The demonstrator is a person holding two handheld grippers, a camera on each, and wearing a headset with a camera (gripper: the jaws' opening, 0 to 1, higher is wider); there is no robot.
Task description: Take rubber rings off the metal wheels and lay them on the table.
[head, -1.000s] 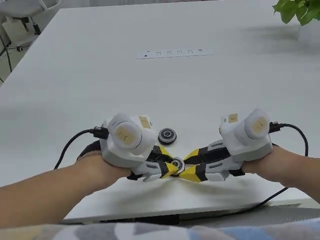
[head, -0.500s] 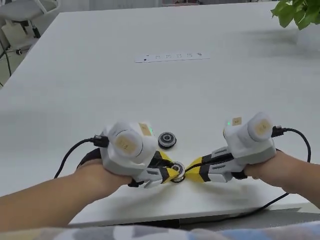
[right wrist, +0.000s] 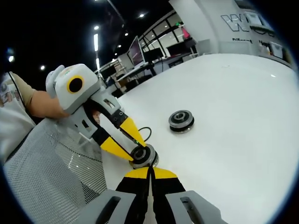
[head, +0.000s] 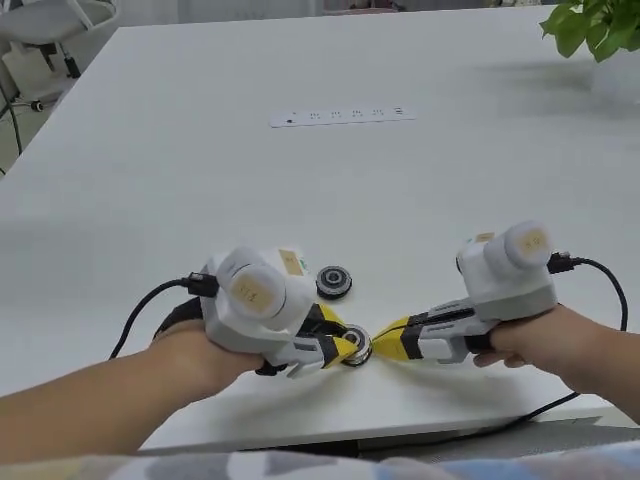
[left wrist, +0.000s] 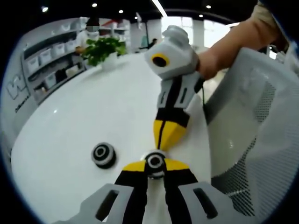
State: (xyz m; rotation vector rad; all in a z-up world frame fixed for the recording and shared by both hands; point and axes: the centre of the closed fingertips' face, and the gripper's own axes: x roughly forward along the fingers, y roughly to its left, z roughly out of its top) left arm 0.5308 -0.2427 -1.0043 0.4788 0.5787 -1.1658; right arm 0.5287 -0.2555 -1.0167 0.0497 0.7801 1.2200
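A small metal wheel [head: 352,346] with a dark rubber ring is held just above the table's front edge, and my left gripper [head: 347,348] is shut on it. In the left gripper view the wheel [left wrist: 155,163] sits between the yellow jaw tips. My right gripper [head: 381,342] comes in from the right with its jaws shut, tips against the wheel's rim [right wrist: 142,155]. Whether they pinch the ring cannot be seen. A second wheel [head: 334,281] with its black ring lies flat on the white table [head: 300,190] just behind.
A flat power strip [head: 343,114] lies mid-table. A potted plant [head: 590,25] stands at the far right corner. Cables trail from both grippers over the front edge. A mesh chair [left wrist: 247,140] is close behind the grippers.
My right gripper has drawn back to the right and swung lower, tips still at the wheel. The left gripper and held wheel have dropped slightly toward the table edge.
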